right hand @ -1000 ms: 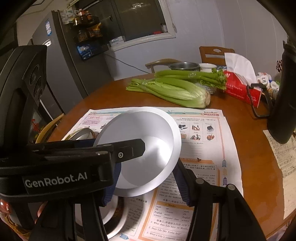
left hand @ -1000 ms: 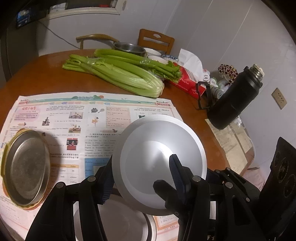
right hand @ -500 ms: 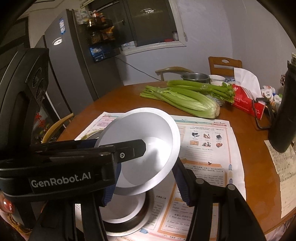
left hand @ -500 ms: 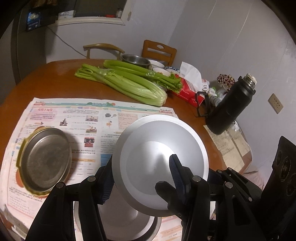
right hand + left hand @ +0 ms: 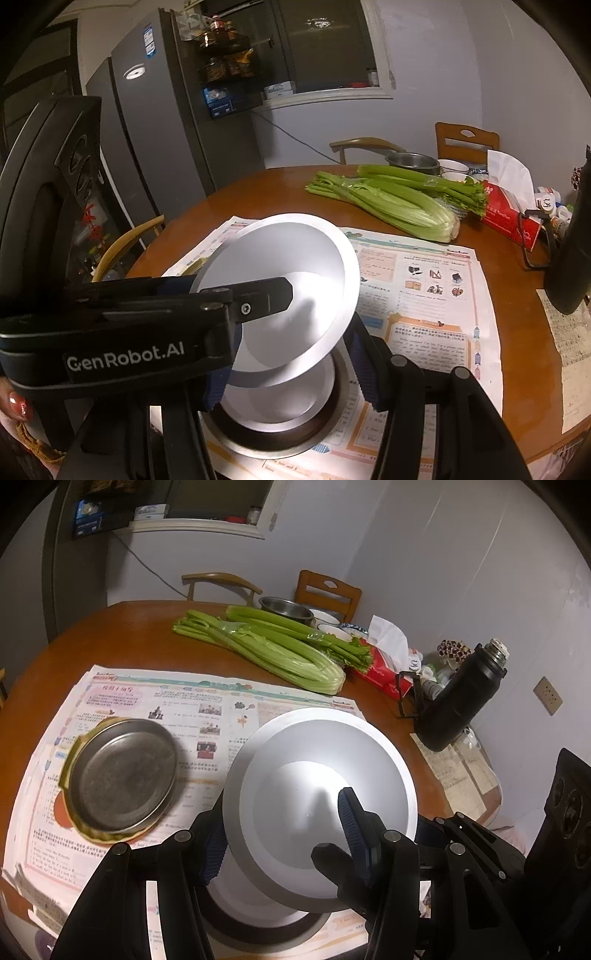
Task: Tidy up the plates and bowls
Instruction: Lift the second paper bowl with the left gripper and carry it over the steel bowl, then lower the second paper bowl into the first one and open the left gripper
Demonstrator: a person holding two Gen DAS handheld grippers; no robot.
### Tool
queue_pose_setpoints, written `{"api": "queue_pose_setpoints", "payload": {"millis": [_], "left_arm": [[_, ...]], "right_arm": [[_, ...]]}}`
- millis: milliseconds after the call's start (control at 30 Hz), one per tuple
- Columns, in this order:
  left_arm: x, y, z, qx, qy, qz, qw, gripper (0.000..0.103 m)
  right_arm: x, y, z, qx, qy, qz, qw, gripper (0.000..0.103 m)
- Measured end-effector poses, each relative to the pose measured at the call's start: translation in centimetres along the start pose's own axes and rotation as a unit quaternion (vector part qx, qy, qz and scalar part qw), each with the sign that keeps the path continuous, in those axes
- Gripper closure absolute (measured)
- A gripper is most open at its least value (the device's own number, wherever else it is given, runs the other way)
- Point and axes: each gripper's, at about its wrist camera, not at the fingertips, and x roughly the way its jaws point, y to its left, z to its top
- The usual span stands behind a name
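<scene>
A silver bowl (image 5: 317,797) hangs tilted above the newspaper, its underside toward the left wrist camera and its hollow (image 5: 295,266) toward the right one. My left gripper (image 5: 280,812) is shut on its wall, with one finger (image 5: 269,299) inside the bowl. My right gripper (image 5: 291,354) is shut on its lower part, and one of its fingers (image 5: 332,860) lies on the underside. Directly below stands another pale bowl (image 5: 280,402) inside a wider dark-walled steel dish (image 5: 258,934). A steel plate with a yellow rim (image 5: 122,779) lies to the left.
A newspaper (image 5: 155,701) covers the near part of the round wooden table (image 5: 122,635). Celery (image 5: 273,653), a red tissue box (image 5: 384,668), a black flask (image 5: 458,701) and small bowls (image 5: 288,609) stand farther back. Chairs and a fridge (image 5: 147,147) ring the table.
Both grippers have risen and drawn back together with the silver bowl. More of the bowl and dish beneath shows now. The yellow-rimmed plate sits further right in the left wrist view.
</scene>
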Motion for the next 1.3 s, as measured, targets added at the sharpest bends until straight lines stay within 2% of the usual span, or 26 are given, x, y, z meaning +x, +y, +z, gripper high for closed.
{"api": "queue_pose_setpoints", "payload": {"millis": [733, 1300], "left_arm": [[1.7, 2.0, -3.0, -0.012, 0.040, 0.002, 0.9991, 0.046], [3.2, 2.7, -4.2, -0.013, 0.061, 0.024, 0.9977, 0.046]], "right_arm": [[1.7, 1.0, -2.8, -0.005, 0.047, 0.013, 0.999, 0.046], [3.2, 1.1, -4.1, -0.010, 0.072, 0.017, 0.997, 0.046]]}}
